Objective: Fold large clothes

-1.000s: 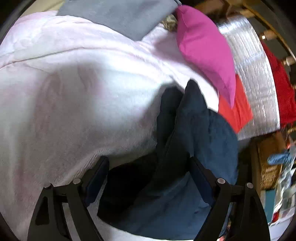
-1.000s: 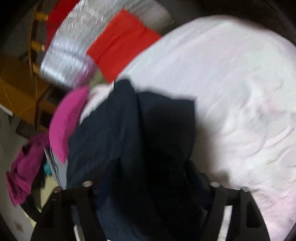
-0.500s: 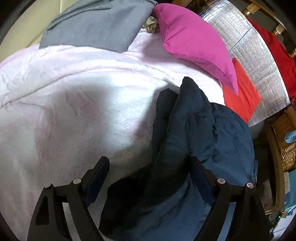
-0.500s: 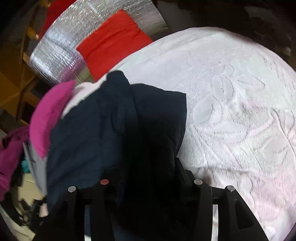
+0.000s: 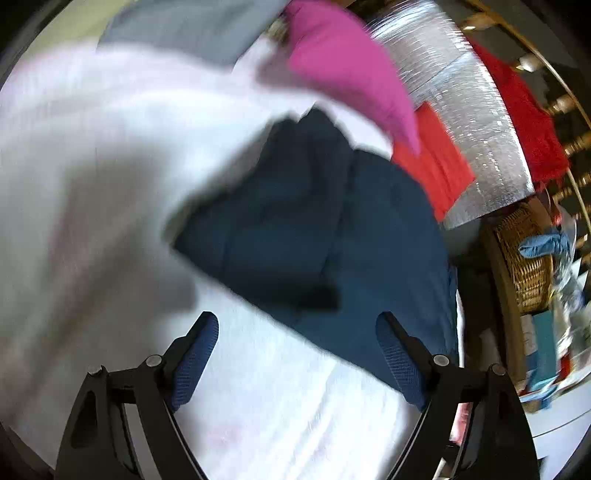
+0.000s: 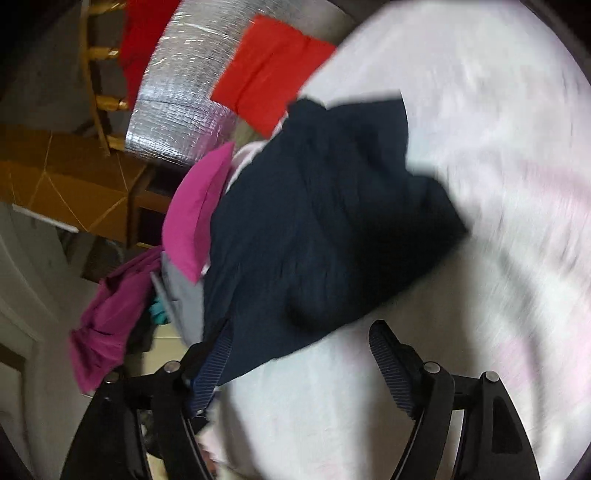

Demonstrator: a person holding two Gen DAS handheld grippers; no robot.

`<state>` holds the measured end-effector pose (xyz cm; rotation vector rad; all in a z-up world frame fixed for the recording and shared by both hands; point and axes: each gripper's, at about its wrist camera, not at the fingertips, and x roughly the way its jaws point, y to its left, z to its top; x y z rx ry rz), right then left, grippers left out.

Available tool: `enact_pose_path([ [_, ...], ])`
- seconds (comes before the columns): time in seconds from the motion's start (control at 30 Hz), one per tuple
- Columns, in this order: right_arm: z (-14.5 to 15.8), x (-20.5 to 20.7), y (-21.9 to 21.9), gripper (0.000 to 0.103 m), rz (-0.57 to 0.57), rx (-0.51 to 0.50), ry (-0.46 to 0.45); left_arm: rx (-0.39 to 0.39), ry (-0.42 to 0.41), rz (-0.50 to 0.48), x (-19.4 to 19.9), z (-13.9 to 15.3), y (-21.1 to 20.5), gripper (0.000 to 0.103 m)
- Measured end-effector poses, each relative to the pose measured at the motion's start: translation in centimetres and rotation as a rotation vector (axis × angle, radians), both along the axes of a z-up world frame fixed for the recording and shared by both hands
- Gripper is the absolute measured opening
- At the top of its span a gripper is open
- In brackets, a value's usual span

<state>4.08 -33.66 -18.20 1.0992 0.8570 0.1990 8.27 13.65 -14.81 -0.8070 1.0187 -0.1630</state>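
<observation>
- The navy garment (image 5: 321, 229) lies bunched in a thick, folded heap on the pale pink blanket (image 5: 92, 147), spread ahead of both tools.
- The left gripper (image 5: 295, 354) has its jaws spread wide with nothing between them; only bare blanket shows in the gap. The garment's near edge sits just beyond the fingertips, and its lower right part runs close alongside the right-hand finger (image 5: 397, 362); blur hides whether they touch.
- The right gripper (image 6: 299, 354) also has its jaws parted and clamps nothing. In that view the navy garment (image 6: 325, 221) reaches down to the left-hand finger (image 6: 212, 365), its lower hem lying against or just over that pad, while the other finger (image 6: 391, 362) stands apart over the blanket (image 6: 480, 258).
- A magenta pillow (image 5: 347, 70) rests at the garment's far side, beside a red cloth (image 5: 436, 162) on a silver foil sheet (image 5: 469, 110).
- A grey cloth (image 5: 192, 26) lies at the blanket's far edge, and a wicker basket (image 5: 528, 266) stands off to the right.
- Both views are motion-blurred, so fine folds cannot be made out.
</observation>
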Motion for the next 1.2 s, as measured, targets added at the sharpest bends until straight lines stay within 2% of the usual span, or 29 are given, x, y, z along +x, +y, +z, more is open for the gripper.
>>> enact_pose_path([
  [0.1, -1.7, 0.8, 0.9, 0.079, -0.006, 0.049, 0.024, -0.095, 0.031, 0.022, 0.6, -1.5, 0.6, 0.087],
  [0.2, -2.5, 1.3, 1.1, 0.079, -0.019, 0.047, 0.036, -0.184, 0.055, 0.057, 1.9, -2.9, 1.3, 0.087],
  [0.37, -3.8, 3.4, 0.0, 0.079, -0.071, 0.075, 0.051, -0.321, 0.033, 0.126, 4.0, -4.2, 2.7, 0.087],
  [0.47, -3.6, 4.9, -0.8, 0.079, -0.110, 0.064, 0.026, -0.356, 0.011, 0.144, 5.2, -4.4, 2.9, 0.087],
  [0.7, -3.5, 7.5, -2.4, 0.080, -0.200, 0.061, -0.028, -0.395, -0.049, 0.160, 6.7, -4.4, 2.3, 0.086],
  [0.77, -3.4, 8.4, -2.4, 0.080, -0.231, 0.062, -0.039, -0.383, -0.063, 0.159, 7.2, -4.2, 2.0, 0.076],
  [0.8, -3.4, 8.7, -2.6, 0.080, -0.246, 0.064, -0.040, -0.368, -0.069, 0.157, 7.5, -4.1, 1.8, 0.067],
  [0.83, -3.5, 9.0, -2.7, 0.078, -0.263, 0.064, -0.033, -0.357, -0.072, 0.154, 7.5, -4.1, 1.5, 0.062],
  [0.97, -4.0, 9.1, -2.8, 0.053, -0.273, 0.040, -0.011, -0.337, -0.092, 0.149, 7.6, -4.2, 1.3, 0.051],
  [1.03, -3.7, 8.7, -2.7, 0.048, -0.259, 0.007, -0.015, -0.302, -0.111, 0.139, 7.9, -3.8, 0.9, 0.043],
  [1.2, -2.3, 8.0, -2.2, 0.039, -0.248, -0.036, -0.014, -0.247, -0.158, 0.110, 7.3, -2.7, 0.9, 0.032],
])
